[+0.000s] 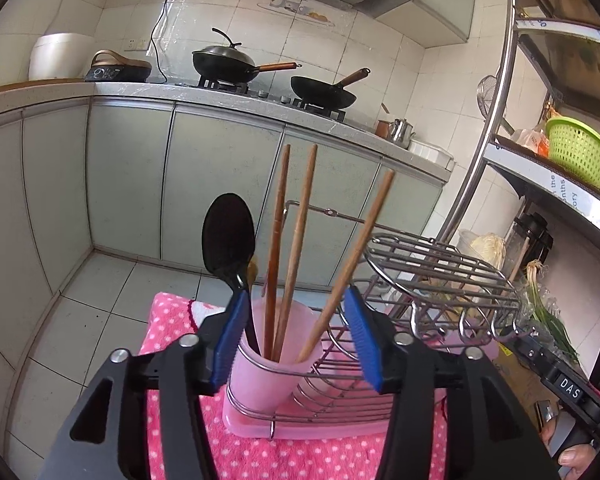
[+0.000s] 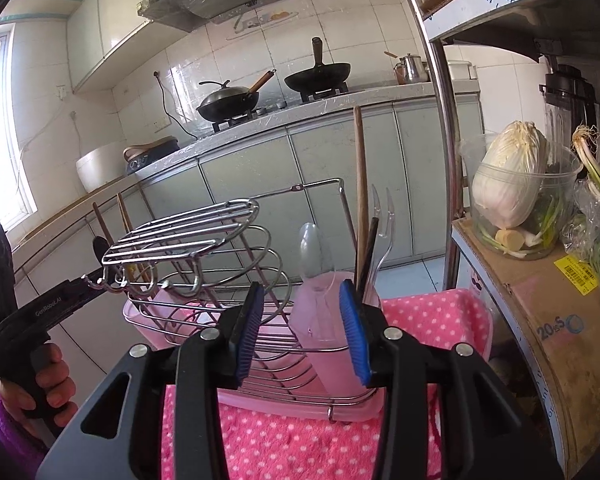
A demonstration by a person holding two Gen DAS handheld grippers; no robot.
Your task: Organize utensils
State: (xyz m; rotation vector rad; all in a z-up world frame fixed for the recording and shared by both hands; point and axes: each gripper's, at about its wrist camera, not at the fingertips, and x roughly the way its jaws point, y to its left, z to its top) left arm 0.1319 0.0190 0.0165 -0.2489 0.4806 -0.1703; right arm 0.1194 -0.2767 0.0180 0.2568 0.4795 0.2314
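A wire dish rack stands on a pink tray over a pink dotted towel. In the left wrist view a pink cup holds a black spoon and three wooden chopsticks. My left gripper is open, its jaws either side of this cup, holding nothing. In the right wrist view a second pink cup holds a pale spoon, a clear fork, a wooden stick and a dark utensil. My right gripper is open and empty in front of it.
A counter with two woks and cabinets lies behind. A metal shelf post stands right, with a cabbage in a clear tub, spring onions and a cardboard box. A green basket sits on the shelf.
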